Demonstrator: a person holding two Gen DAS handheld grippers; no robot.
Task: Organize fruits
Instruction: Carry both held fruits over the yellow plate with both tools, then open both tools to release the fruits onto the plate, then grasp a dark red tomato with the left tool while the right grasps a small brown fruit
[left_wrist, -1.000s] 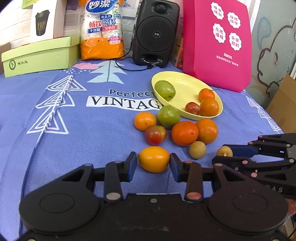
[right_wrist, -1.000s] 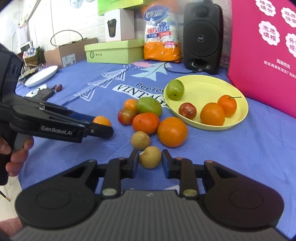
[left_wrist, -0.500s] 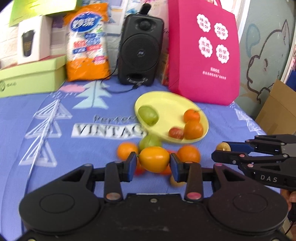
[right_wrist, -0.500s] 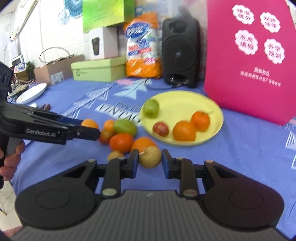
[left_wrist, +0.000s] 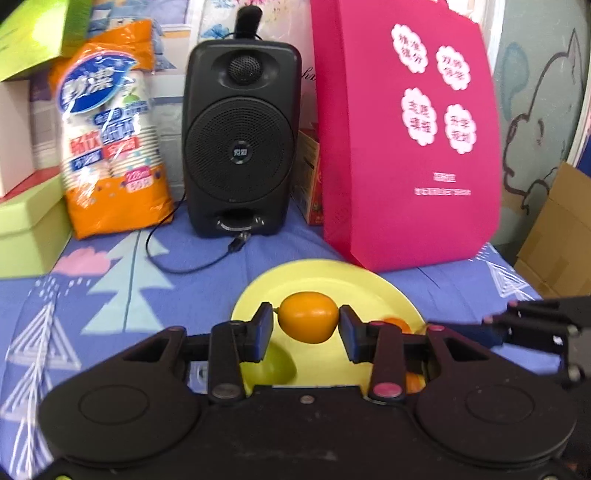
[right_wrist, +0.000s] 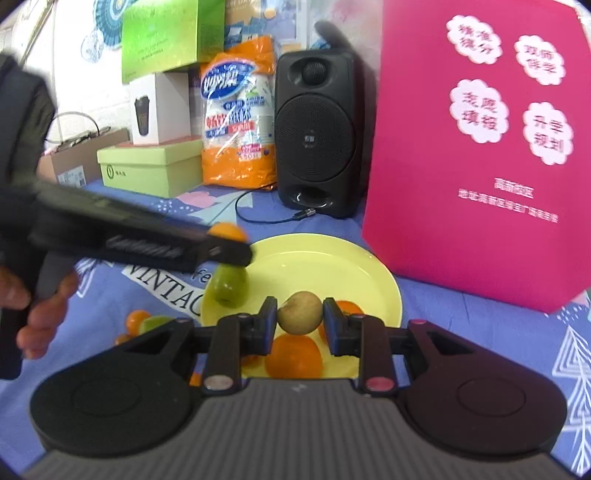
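Observation:
My left gripper (left_wrist: 306, 322) is shut on a yellow-orange oval fruit (left_wrist: 308, 316), held in the air over the yellow plate (left_wrist: 325, 275). My right gripper (right_wrist: 300, 316) is shut on a small brown round fruit (right_wrist: 300, 312), also above the yellow plate (right_wrist: 332, 266). In the right wrist view the plate holds a green fruit (right_wrist: 228, 286) and oranges (right_wrist: 293, 355). The left gripper's fruit (right_wrist: 227, 232) shows there at the left gripper's tip. Loose fruits (right_wrist: 137, 320) lie on the blue cloth left of the plate. The right gripper's fingers (left_wrist: 532, 326) enter the left wrist view from the right.
A black speaker (left_wrist: 240, 140) with a cable, an orange pack of paper cups (left_wrist: 110, 129) and a pink paper bag (left_wrist: 410, 136) stand behind the plate. Green and white boxes (right_wrist: 147, 166) sit at the back left. A hand (right_wrist: 33, 314) grips the left tool.
Both grippers have lifted their fruits off the cloth and carried them forward over the yellow plate. The loose fruits have dropped out of the left wrist view.

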